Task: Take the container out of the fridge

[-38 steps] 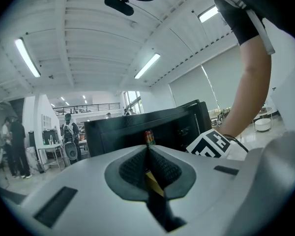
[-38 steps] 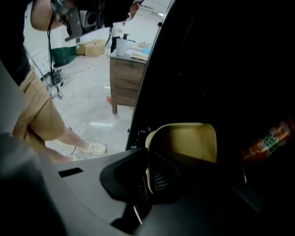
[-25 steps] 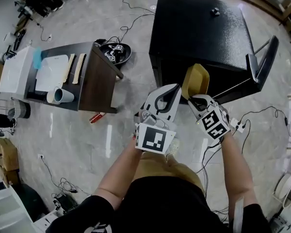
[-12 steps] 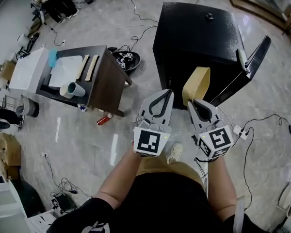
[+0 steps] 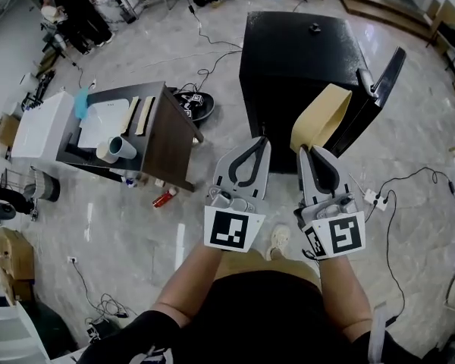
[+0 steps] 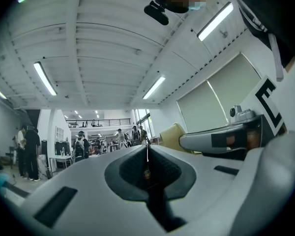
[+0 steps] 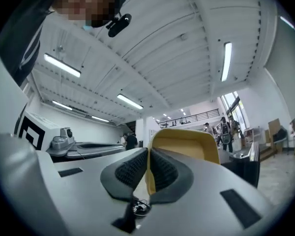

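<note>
**Head view: the container is out of the fridge, held up by the right tongs**

Compared with one second ago, the container (image 5: 322, 118) has moved. Then it was low, close before the dark open front of the fridge (image 5: 303, 51). Now it is higher in the frame, right of centre, in free air and apart from the black body. The door (image 5: 385, 78) stands open at the upper right. From this it seems that the taking out is done, or nearly done. What remains is probably to carry the container somewhere and put it down.

The right tongs (image 5: 309, 154) are clenched on one wall of the container. In the right gripper view the two ribbed black pads press the thin yellow wall between them, and the rest of the tub rises above. The left tongs (image 5: 260, 142) are closed too, but on nothing; in the left gripper view their pads meet in one line. They are just beside the right ones, at the centre of the frame.

The container is a tan-yellow tub with rounded corners and a thin, smooth wall, most likely plastic. Because it is held by one wall only, it may swing if it is moved fast. The fridge is a black box with a shiny, faintly speckled top. The floor (image 5: 129, 233) is pale polished stone. At the left stands a dark brown counter (image 5: 167, 135) with a pale cup (image 5: 115, 149) lying on its side.
</note>
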